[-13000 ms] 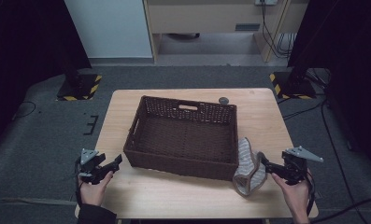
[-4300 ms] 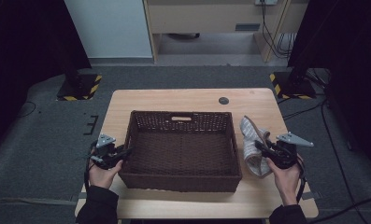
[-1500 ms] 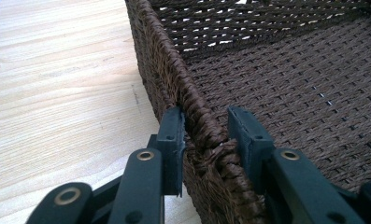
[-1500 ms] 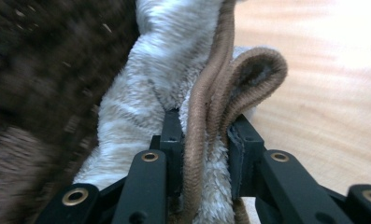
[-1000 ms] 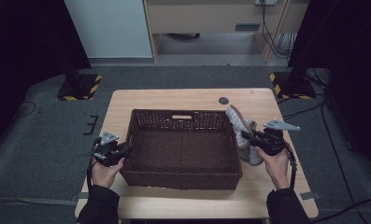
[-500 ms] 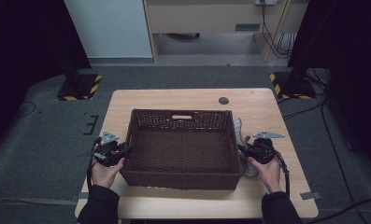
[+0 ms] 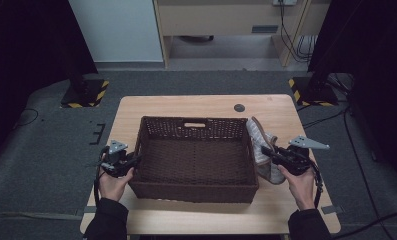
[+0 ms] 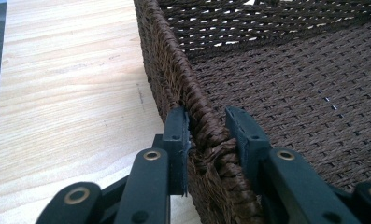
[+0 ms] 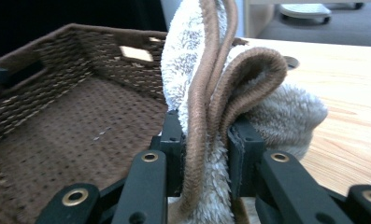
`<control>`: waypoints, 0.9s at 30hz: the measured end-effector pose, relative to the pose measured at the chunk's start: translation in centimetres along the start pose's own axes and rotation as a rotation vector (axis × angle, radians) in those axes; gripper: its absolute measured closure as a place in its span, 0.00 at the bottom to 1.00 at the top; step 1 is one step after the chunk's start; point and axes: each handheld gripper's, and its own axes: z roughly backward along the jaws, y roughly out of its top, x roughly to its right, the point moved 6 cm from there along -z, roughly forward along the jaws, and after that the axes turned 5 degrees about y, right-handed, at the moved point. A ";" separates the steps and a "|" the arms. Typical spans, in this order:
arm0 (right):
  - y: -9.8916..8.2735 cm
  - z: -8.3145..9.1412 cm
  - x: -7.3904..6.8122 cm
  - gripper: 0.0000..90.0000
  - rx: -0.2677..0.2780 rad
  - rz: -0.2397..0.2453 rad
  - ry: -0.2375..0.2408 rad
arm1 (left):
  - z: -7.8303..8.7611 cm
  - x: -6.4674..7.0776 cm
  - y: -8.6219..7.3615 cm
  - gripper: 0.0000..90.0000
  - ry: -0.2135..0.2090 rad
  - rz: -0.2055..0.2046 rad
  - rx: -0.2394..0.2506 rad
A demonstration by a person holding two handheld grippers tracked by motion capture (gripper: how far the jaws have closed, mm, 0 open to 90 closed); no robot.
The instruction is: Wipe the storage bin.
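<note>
A person stands at the near side of a pale wooden counter (image 7: 206, 105), a two-jaw gripper in each hand. In the middle sits a dark brown woven wicker basket (image 7: 196, 157), rectangular and empty. The left gripper (image 7: 131, 162) straddles the basket's left wall near its near corner; its jaws have just been closing on the wicker rim, and the pads look pressed against the weave. The right gripper (image 7: 267, 151) clamps a fluffy grey-white slipper with brown trim (image 7: 261, 147), folded between its jaws and held just beside the basket's right wall, outside it. The slipper is picked up and the basket steadied. What remains, as it seems, is carrying the slipper over the rim and releasing it inside.
</note>
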 end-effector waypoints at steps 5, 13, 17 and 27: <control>-1.5 -1.4 0.1 0.80 -0.068 0.001 -0.009 | -0.5 -0.2 0.4 0.77 -0.003 -0.011 0.000; -4.6 -3.3 1.4 0.80 -0.198 -0.036 -0.056 | -0.7 -0.5 0.6 0.77 -0.015 -0.021 -0.002; -6.4 -4.1 2.3 0.80 -0.267 -0.058 -0.085 | -0.7 -0.6 0.6 0.75 -0.031 -0.010 0.005; -3.3 -0.9 1.6 0.79 -0.120 -0.031 -0.076 | 0.5 -0.8 0.7 0.59 -0.030 -0.007 0.064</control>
